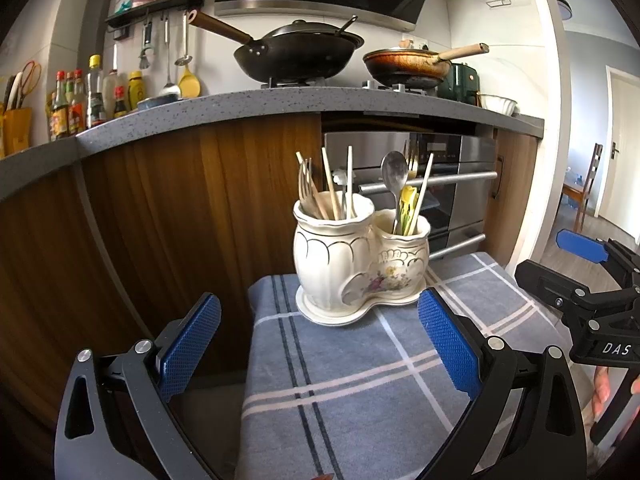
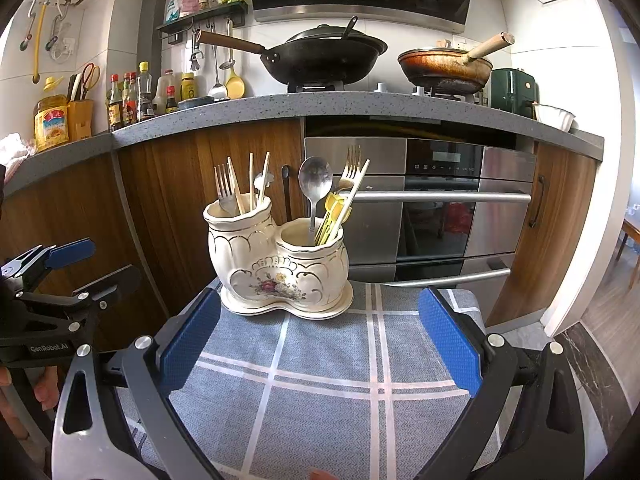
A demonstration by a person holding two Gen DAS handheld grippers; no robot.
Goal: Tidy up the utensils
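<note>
Here both tongs, left (image 1: 319, 346) and right (image 2: 319, 346), hang level, spread wide, before the utensil holder (image 2: 280, 264)

Glossy glazed ceramic on the cream utensil holder (image 2: 280, 268), gilt lines and a painted flower spray over a smooth surface. Polished metal on the spoon (image 2: 315, 180) and forks (image 2: 225, 192); pale matt wood on the chopsticks (image 1: 330, 184); yellow plastic on one utensil (image 2: 334, 210). Woven cloth (image 2: 320, 380), blue-grey, matt and finely ribbed, crossed by white stripes. Textured blue rubbery pads (image 1: 448, 344) on matt black gripper frames. Brushed stainless steel on the oven front (image 2: 436, 208). Dark wood-grain cabinet doors (image 1: 168, 208), satin. Speckled grey stone countertop (image 2: 320, 106). Matt black wok (image 2: 324, 54).
</note>
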